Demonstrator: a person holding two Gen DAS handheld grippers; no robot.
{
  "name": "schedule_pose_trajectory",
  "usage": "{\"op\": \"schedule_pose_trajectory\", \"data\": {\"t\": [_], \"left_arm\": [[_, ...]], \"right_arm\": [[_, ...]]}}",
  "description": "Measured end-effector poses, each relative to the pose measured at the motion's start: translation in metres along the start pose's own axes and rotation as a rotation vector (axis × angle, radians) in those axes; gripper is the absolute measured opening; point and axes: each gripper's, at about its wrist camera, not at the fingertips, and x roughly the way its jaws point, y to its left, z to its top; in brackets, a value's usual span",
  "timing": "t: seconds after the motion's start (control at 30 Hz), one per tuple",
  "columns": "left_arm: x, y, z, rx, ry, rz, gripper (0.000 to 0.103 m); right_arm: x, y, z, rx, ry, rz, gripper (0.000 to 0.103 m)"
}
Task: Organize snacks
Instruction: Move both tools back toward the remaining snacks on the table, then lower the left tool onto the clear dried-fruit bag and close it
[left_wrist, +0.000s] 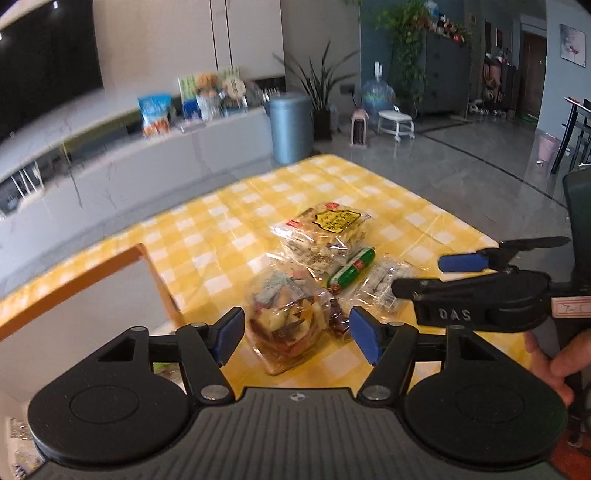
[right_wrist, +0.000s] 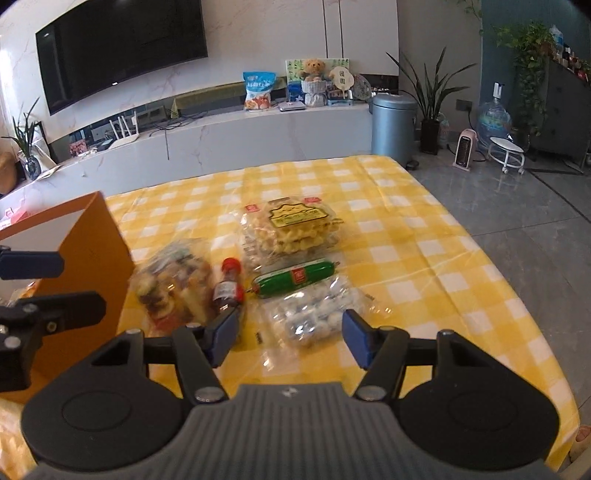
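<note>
My left gripper (left_wrist: 297, 338) hangs with its jaws well apart and empty, just over the near end of the mixed-snack bag (left_wrist: 286, 321), which lies on the bench (left_wrist: 207, 236) under a yellow checked cloth. That bag is my landmark. My right gripper (right_wrist: 288, 334) is likewise open with nothing between its pads, above the near edge of the clear bag of white wrapped sweets (right_wrist: 314, 314), which sits to the right of the mixed-snack bag.

Between those two bags lies a small dark bottle with a red cap (right_wrist: 229, 284); in the left wrist view only a dark sliver of it shows beside my blue pad. Just beyond it, right of the mixed-snack bag, is the green sausage stick (right_wrist: 295, 280), and farther back the waffle pack (right_wrist: 291, 229) with its yellow label, the print too blurred to read.

Left of the mixed-snack bag stands an orange box (right_wrist: 92, 258); its near part is cut off by the frame and my other gripper, and I cannot make out its inside.
</note>
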Motion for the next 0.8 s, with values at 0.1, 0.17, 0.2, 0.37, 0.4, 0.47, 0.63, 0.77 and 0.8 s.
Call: {"op": "schedule_pose_trajectory", "data": {"t": [0.1,0.17,0.2,0.37,0.4,0.47,0.63,0.77,0.8], "left_arm": [[0.021,0.005,0.014,-0.059,0.073,-0.032,0.077],[0.031,0.009,0.021,-0.098,0.109,-0.023,0.078],[0.037,0.01,0.024,-0.11,0.133,-0.015,0.078],[0.059,0.014,0.033,-0.143,0.209,0.05,0.078],[0.063,0.015,0.034,-0.149,0.221,0.063,0.078],[0.07,0.016,0.036,-0.161,0.245,0.096,0.082],[0.077,0.016,0.045,-0.214,0.261,0.109,0.087],[0.089,0.009,0.05,-0.205,0.304,0.125,0.087],[0.094,0.007,0.05,-0.196,0.319,0.135,0.087]], "right_arm": [[0.018,-0.008,0.013,-0.017,0.007,-0.002,0.06],[0.03,-0.013,0.018,-0.015,0.018,0.005,0.06],[0.036,-0.015,0.019,-0.007,0.03,0.01,0.06],[0.047,-0.015,0.021,-0.013,0.056,0.016,0.06],[0.047,-0.015,0.021,-0.012,0.057,0.026,0.06],[0.048,-0.017,0.02,-0.001,0.063,0.031,0.06],[0.05,-0.021,0.018,0.021,0.077,0.05,0.06],[0.049,-0.02,0.017,0.02,0.075,0.058,0.06],[0.049,-0.021,0.017,0.023,0.075,0.059,0.06]]}}
